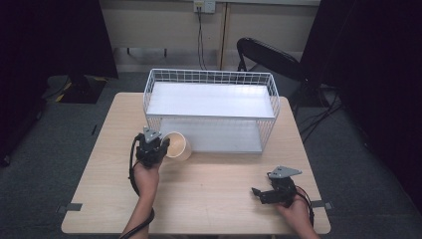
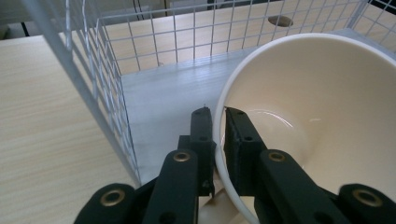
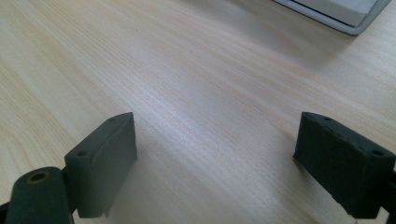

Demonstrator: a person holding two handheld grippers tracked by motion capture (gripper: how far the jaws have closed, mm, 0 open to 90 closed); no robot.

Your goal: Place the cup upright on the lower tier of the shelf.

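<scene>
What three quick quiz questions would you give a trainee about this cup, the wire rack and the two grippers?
1. True or false: the left gripper is shut on the wall of the cream cup, one jaw inside and one outside.
2. Multiple choice: the right gripper is (a) shut on a spoon, (b) open above the bare table, (c) inside the rack.
3. Which level of the white wire rack is the cup at in the left gripper view: the top shelf or the lower shelf?

Key: 1 true. 2 b. 3 The lower shelf, at its open front near the left corner.
</scene>
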